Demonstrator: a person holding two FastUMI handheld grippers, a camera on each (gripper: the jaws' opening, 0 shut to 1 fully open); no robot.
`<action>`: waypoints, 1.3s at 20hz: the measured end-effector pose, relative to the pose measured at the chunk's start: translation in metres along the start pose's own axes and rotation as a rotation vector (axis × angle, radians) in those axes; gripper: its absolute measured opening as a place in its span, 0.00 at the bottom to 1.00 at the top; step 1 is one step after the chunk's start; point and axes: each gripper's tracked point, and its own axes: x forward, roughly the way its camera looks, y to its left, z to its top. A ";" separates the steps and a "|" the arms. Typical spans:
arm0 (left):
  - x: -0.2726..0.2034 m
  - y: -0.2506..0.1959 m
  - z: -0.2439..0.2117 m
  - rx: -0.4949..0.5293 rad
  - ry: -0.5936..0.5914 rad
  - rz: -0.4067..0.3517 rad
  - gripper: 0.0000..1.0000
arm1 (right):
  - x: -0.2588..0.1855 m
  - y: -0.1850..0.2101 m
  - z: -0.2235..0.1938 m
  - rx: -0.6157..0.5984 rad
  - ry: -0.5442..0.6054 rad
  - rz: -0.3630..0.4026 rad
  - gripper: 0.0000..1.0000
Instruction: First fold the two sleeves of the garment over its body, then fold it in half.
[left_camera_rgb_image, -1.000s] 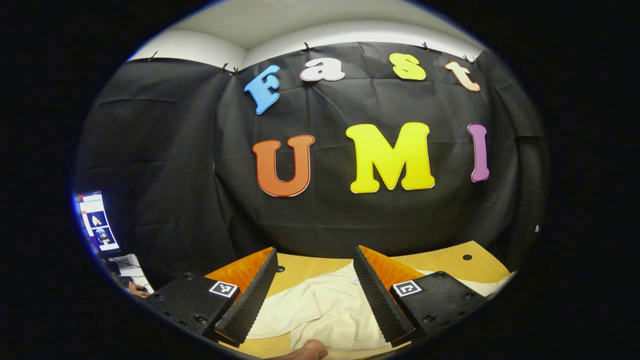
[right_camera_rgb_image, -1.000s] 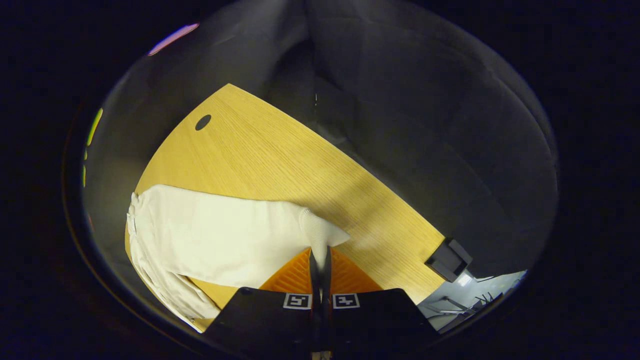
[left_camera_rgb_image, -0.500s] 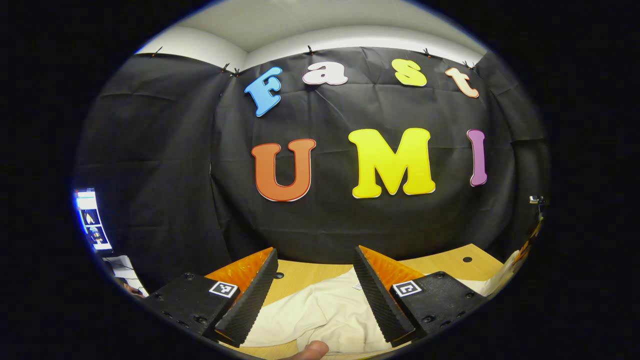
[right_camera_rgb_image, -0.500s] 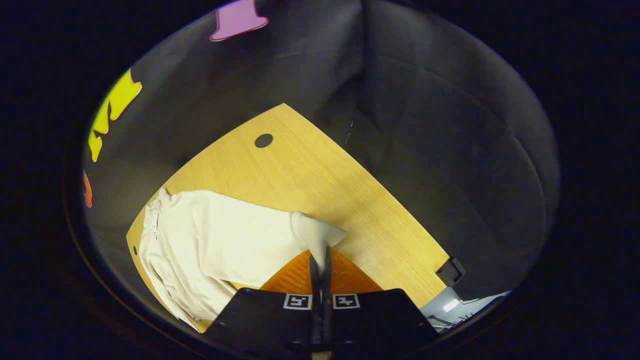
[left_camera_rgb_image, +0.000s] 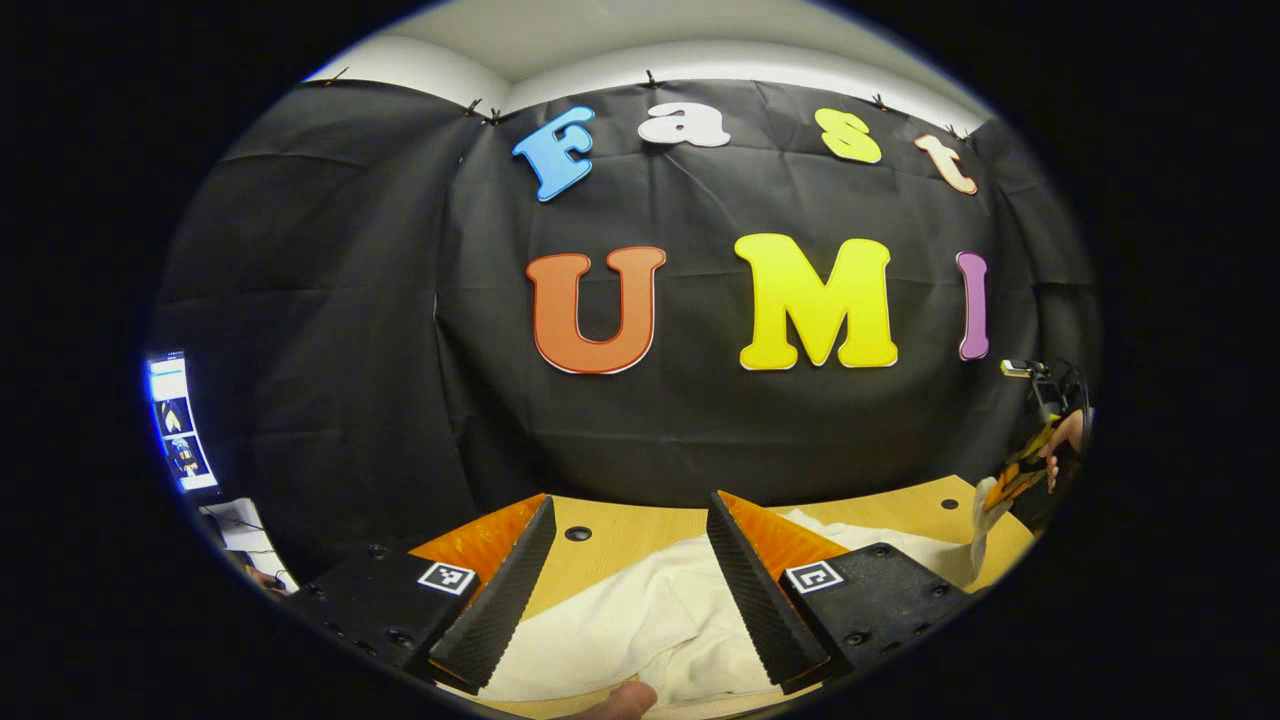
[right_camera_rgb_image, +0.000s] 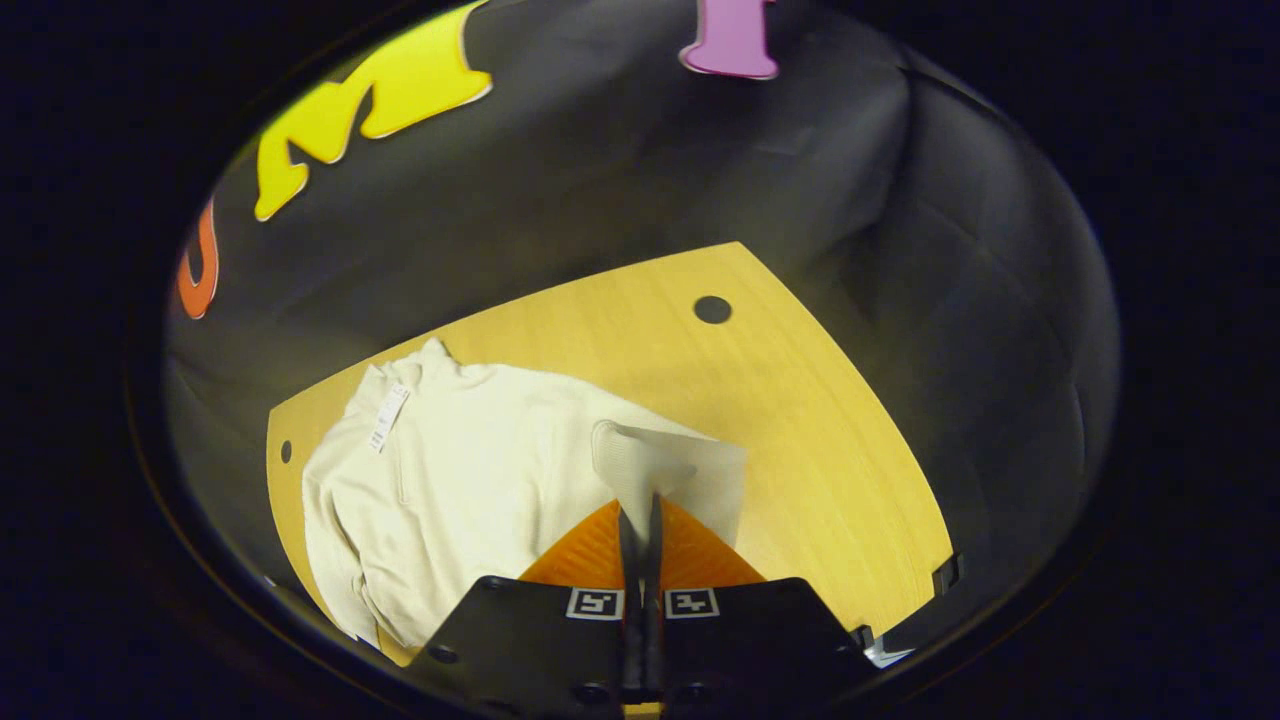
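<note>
A cream long-sleeved garment lies on the wooden table, collar and tag toward the far left. My right gripper is shut on the ribbed cuff of the sleeve, which hangs lifted above the table beside the garment's body. In the left gripper view, my left gripper stands open over the garment, nothing between its fingers. Far right in that view, the right gripper and the hand holding it carry the pale cuff above the table's corner.
The table has round cable holes near its back edge. Black cloth walls close the booth behind and to the right. A lit monitor stands outside at far left. A fingertip shows under the left gripper.
My right gripper, still shut on the cuff, has swung it from the table's right side in toward the garment's body. The left gripper stays open over the garment, barely shifting.
</note>
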 end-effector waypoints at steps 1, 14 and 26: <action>0.002 0.007 -0.003 0.000 0.006 0.000 0.96 | 0.000 0.023 0.000 -0.026 -0.006 0.023 0.00; 0.010 0.080 -0.045 -0.026 0.074 0.033 0.97 | 0.044 0.302 -0.028 -0.178 0.007 0.250 0.01; 0.003 0.111 -0.077 -0.030 0.122 0.102 0.96 | 0.066 0.418 -0.123 -0.411 0.116 0.348 0.01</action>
